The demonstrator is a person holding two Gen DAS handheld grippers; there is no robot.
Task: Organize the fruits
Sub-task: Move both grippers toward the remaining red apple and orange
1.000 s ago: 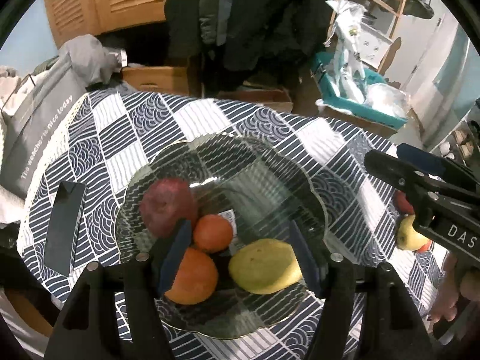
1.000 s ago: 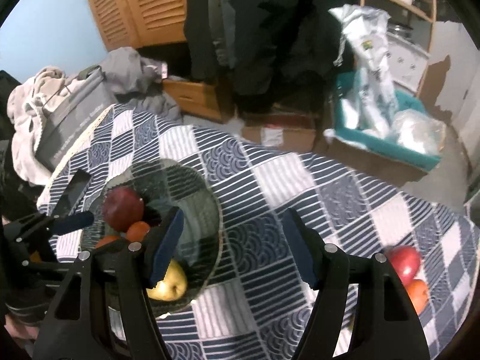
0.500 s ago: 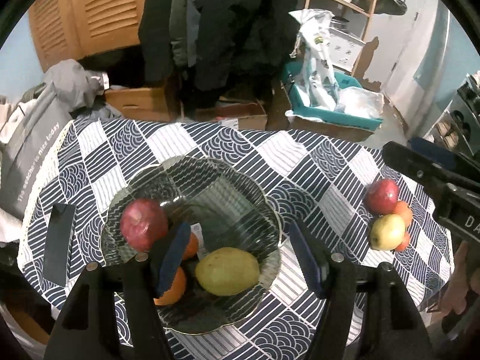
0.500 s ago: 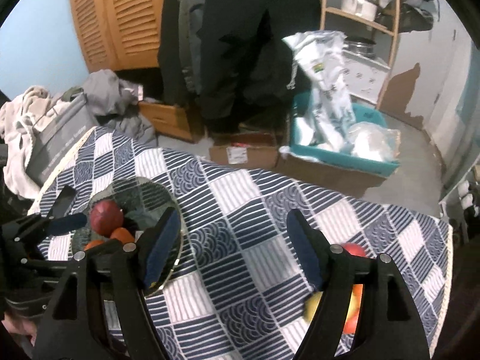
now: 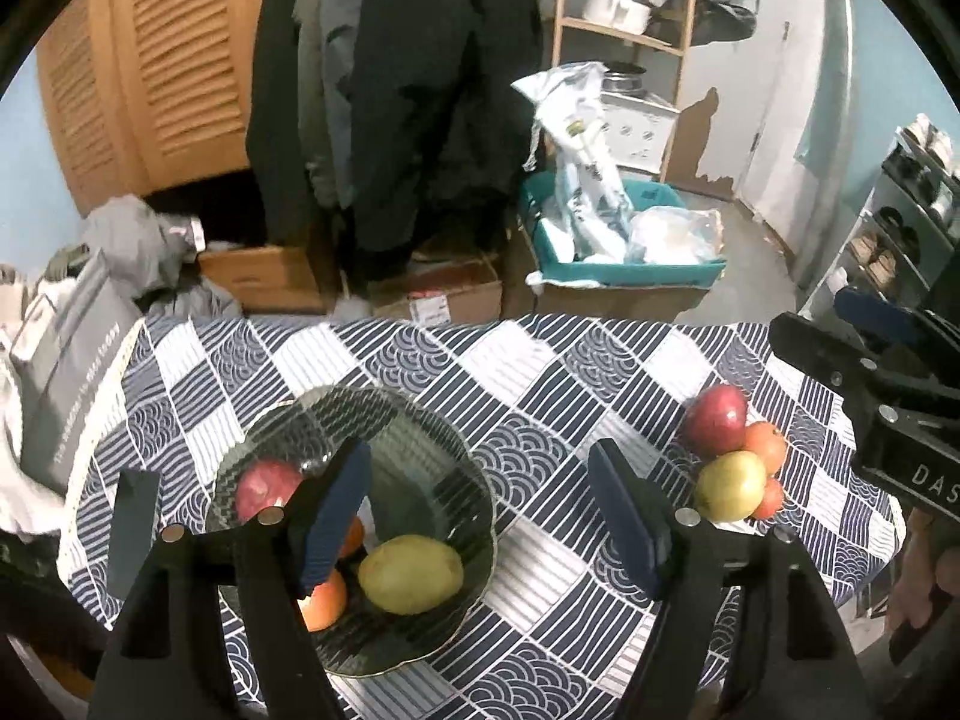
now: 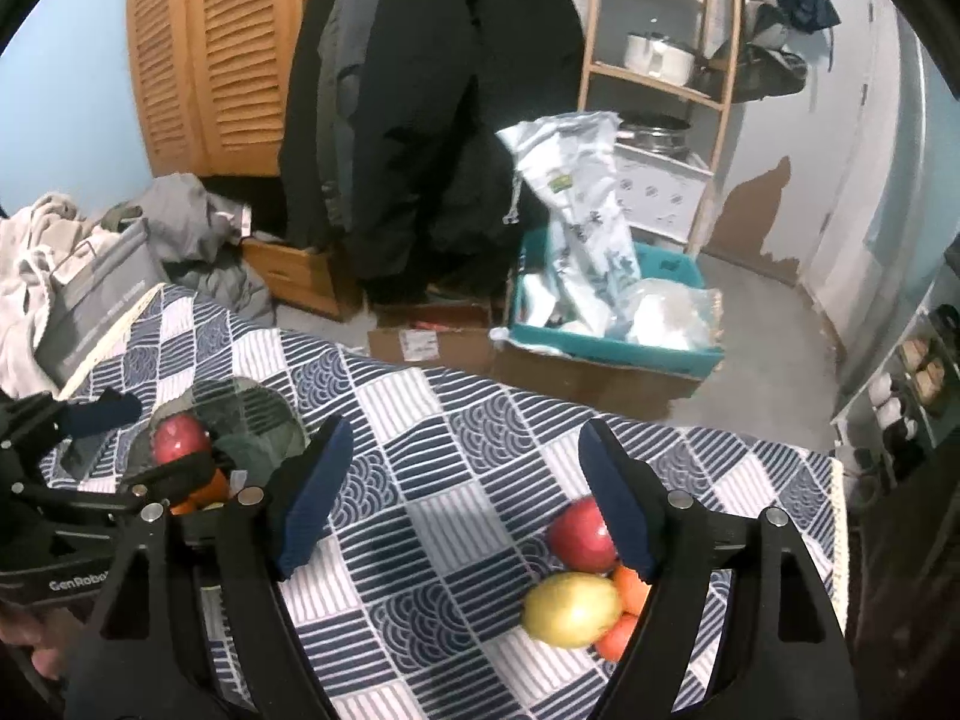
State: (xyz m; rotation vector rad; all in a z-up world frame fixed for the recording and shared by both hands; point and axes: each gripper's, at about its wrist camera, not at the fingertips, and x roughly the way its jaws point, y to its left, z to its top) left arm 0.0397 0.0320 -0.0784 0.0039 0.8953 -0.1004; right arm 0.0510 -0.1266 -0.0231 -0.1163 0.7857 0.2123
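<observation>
On the patterned tablecloth stands a glass bowl (image 5: 432, 420) (image 6: 264, 420). It holds a red apple (image 5: 267, 489) (image 6: 177, 438), a yellow fruit (image 5: 411, 573) and oranges (image 5: 324, 597). My left gripper (image 5: 480, 480) hovers above the bowl's right rim; its jaws are opening with nothing between them. Right of the bowl lies a pile of fruit: a red apple (image 5: 717, 420) (image 6: 579, 531), a yellow fruit (image 5: 729, 486) (image 6: 570, 609) and small oranges (image 5: 765, 447) (image 6: 630, 588). Above the cloth between bowl and pile, my right gripper (image 6: 465, 450) is empty, its jaws opening.
A flat dark slab (image 5: 132, 516) lies on the cloth left of the bowl. A grey bag (image 5: 66, 360) leans at the table's left edge. Beyond the far edge, on the floor, are cardboard boxes (image 5: 444, 300) and a teal tray (image 5: 624, 264) of bags.
Both grippers have risen and drawn back from the bowl, and their jaws stand wider. The fruit pile on the right has come fully into both views.
</observation>
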